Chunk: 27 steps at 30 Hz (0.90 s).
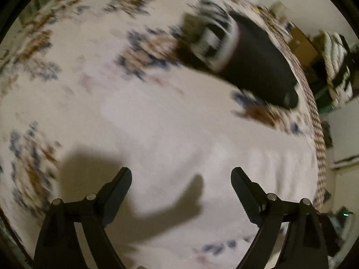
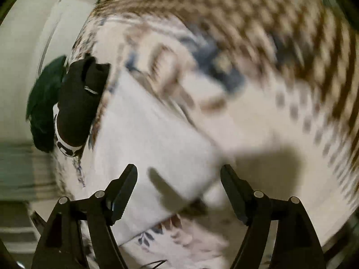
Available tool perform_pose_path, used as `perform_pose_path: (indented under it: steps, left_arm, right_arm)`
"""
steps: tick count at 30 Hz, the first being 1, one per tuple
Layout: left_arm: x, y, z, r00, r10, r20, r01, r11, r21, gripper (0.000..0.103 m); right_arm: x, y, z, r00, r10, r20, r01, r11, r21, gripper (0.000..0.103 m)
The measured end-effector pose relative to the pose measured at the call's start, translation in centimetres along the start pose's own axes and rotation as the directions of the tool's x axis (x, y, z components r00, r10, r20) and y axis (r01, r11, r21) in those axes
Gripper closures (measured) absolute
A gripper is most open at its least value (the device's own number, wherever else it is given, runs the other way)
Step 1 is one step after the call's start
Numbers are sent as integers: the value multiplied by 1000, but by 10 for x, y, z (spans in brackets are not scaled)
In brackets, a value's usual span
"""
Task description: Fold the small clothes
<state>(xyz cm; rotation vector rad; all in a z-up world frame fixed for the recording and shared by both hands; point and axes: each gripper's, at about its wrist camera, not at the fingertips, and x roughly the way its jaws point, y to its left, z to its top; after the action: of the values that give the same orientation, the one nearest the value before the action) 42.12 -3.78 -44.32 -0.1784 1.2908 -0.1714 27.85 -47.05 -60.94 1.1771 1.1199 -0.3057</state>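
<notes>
left hand-held gripper [image 1: 181, 174]: wide open, empty | right hand-held gripper [image 2: 178, 172]: wide open, empty | folded white cloth [image 2: 157, 134] on floral bedsheet [image 1: 67, 78] | black patterned sock [image 1: 246, 51] at 1 o'clock

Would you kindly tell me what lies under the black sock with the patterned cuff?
The black sock rests on the floral bedspread. Whatever lies directly beneath the sock is covered and cannot be seen.
</notes>
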Motion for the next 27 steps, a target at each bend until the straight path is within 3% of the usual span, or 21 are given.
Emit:
perform_pose_path:
  steps: [2, 4, 8, 11, 16, 17, 18, 20, 27]
  left_arm:
    - [19, -17, -9, 999, -10, -45, 11, 1000, 25, 13]
    - [36, -24, -12, 997, 6, -74, -3, 999, 36, 13]
    - [66, -19, -10, 994, 25, -103, -21, 999, 39, 9]
    - [72, -13, -7, 994, 3, -110, 0, 1000, 30, 5]
    - [74, -11, -4, 993, -10, -121, 14, 999, 32, 3]
    - [75, -10, -2, 992, -18, -123, 21, 999, 25, 1]
    - [78, -10, 0, 992, -28, -124, 30, 999, 16, 0]
    - [84, -5, 4, 991, -40, -127, 39, 999, -8, 0]
    - [80, 6, 9, 985, -96, -145, 88, 994, -65, 0]
  right_arm:
    - [20, -19, -11, 995, 96, -7, -95, 992, 86, 24]
    - [38, -32, -20, 973, 229, 42, -233, 962, 141, 24]
    - [57, -22, -21, 922, 357, 149, -373, 922, 103, 23]
    - [72, -9, -17, 890, 419, 178, -437, 897, 71, 23]
    - [90, 3, -14, 856, 472, 210, -493, 868, 59, 23]
    - [93, 6, -13, 852, 477, 215, -500, 864, 62, 25]
    - [95, 8, -14, 846, 486, 220, -510, 858, 66, 41]
    - [102, 15, -15, 847, 495, 196, -516, 853, 76, 70]
    - [94, 40, -21, 895, 380, 233, -406, 911, 72, 76]
